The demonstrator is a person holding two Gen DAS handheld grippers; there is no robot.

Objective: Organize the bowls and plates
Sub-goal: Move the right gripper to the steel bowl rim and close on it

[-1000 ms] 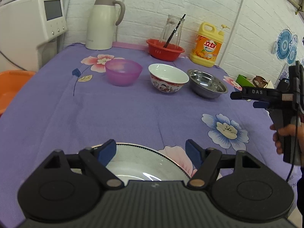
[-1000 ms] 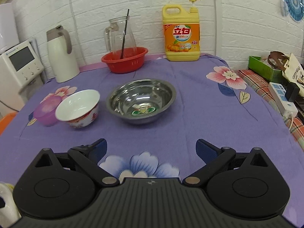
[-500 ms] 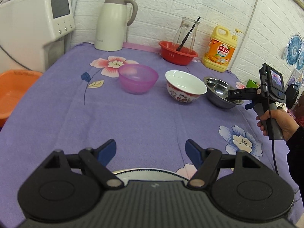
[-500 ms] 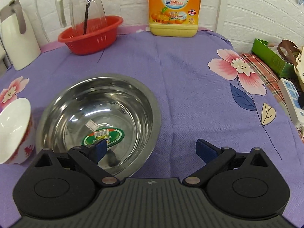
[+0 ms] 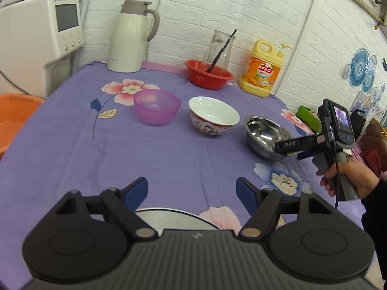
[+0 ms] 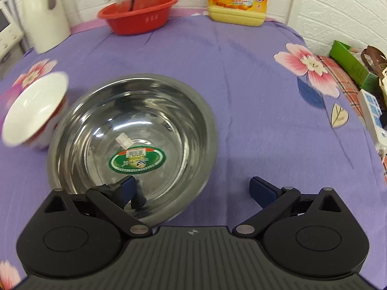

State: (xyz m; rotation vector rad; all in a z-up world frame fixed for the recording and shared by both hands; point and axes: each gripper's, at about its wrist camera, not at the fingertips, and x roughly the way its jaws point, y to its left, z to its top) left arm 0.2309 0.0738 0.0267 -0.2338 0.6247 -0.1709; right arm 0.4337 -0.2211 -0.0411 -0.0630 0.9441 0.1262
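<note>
From the left wrist, the left gripper [image 5: 192, 189] hangs over the near edge of the bench [image 5: 72, 149], its blue-tipped fingers [image 5: 135, 188] spread with nothing between them. Just beneath its body shows the curved rim of a white plate [image 5: 174, 218] with a dark edge line. On the purple flowered cloth three bowls stand in a row: a translucent purple plastic bowl [image 5: 157, 106], a white ceramic bowl [image 5: 214, 115] with red pattern outside, and a shiny steel bowl [image 5: 264, 134]. The right gripper [image 5: 293, 149], held by a hand [image 5: 350, 178], reaches at the steel bowl's near rim.

From the right wrist, the right gripper [image 6: 191, 189] has its fingers spread wide astride the steel bowl's [image 6: 133, 142] near rim: one fingertip inside, the other outside over cloth, neither visibly pressing. The bowl is round, mirror-bright, with a green oval sticker [image 6: 136, 160] on its bottom. The ceramic bowl [image 6: 33, 108] stands just beside it.
</note>
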